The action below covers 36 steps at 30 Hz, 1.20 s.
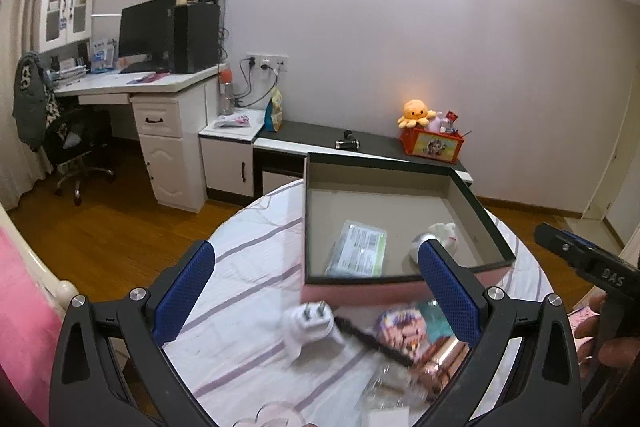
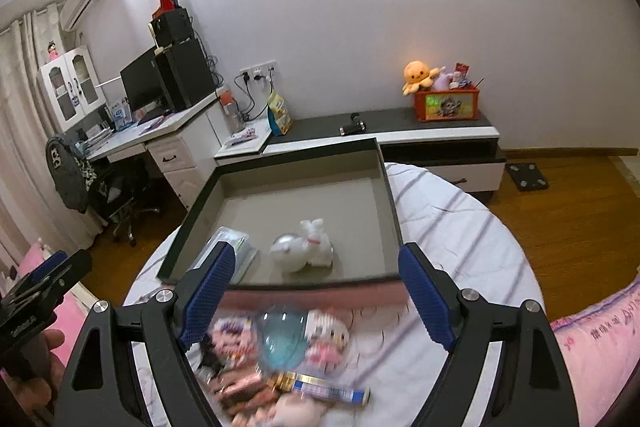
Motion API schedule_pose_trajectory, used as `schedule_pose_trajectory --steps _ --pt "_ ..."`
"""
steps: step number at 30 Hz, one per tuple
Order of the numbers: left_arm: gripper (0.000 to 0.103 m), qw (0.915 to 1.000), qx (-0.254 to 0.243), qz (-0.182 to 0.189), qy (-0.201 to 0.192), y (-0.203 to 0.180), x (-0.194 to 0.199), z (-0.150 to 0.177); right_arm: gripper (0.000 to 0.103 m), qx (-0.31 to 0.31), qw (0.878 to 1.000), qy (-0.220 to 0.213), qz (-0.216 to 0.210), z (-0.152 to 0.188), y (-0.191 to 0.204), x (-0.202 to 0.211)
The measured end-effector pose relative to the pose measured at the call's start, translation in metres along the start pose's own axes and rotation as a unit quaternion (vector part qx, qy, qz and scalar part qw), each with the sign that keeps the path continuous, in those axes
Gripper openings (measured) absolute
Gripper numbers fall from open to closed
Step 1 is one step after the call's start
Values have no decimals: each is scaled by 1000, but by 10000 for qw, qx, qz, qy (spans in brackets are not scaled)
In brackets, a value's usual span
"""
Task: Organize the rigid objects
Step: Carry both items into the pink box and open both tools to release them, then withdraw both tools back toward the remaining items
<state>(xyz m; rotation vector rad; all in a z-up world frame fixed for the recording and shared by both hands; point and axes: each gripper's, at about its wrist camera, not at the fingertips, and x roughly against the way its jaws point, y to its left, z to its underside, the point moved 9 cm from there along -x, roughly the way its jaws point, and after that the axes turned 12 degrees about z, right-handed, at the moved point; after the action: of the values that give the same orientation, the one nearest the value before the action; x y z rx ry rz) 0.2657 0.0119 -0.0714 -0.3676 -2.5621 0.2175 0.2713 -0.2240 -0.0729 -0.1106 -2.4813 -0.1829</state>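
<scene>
A shallow dark-rimmed box (image 1: 482,211) (image 2: 394,211) lies on a striped bedspread. Inside it are a green-labelled packet (image 1: 358,247) (image 2: 240,247) and a white toy with a silver ball (image 1: 438,233) (image 2: 302,247). In front of the box lies a blurred pile: a white plug adapter (image 1: 308,325), a black rod (image 1: 372,341), picture cards (image 1: 400,327), a blue clear ball (image 2: 282,341), a pink-white toy (image 2: 326,337) and a blue-gold tube (image 2: 324,389). My left gripper (image 1: 316,295) is open above the adapter. My right gripper (image 2: 316,295) is open above the pile.
A low dark cabinet (image 1: 360,147) (image 2: 400,127) behind the bed carries an orange toy bin (image 1: 434,143) (image 2: 446,103). A white desk with a monitor (image 1: 148,31) and an office chair (image 1: 76,147) stand left. Wooden floor surrounds the bed. A pink quilt (image 2: 600,347) lies right.
</scene>
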Motion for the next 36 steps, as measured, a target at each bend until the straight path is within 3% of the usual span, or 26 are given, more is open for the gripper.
schedule_pose_trajectory --steps 10,15,25,36 --pt "103 9995 120 -142 -249 4 57 24 85 167 9991 -319 243 24 6 62" --pt "103 9990 13 -244 -384 -6 72 31 85 324 9982 -471 169 35 15 80" --pt "103 9989 -112 -235 -383 -17 72 32 85 406 9979 -471 190 42 14 82" --pt "103 9995 -79 -284 -58 -9 44 43 85 477 9984 -51 306 54 8 50"
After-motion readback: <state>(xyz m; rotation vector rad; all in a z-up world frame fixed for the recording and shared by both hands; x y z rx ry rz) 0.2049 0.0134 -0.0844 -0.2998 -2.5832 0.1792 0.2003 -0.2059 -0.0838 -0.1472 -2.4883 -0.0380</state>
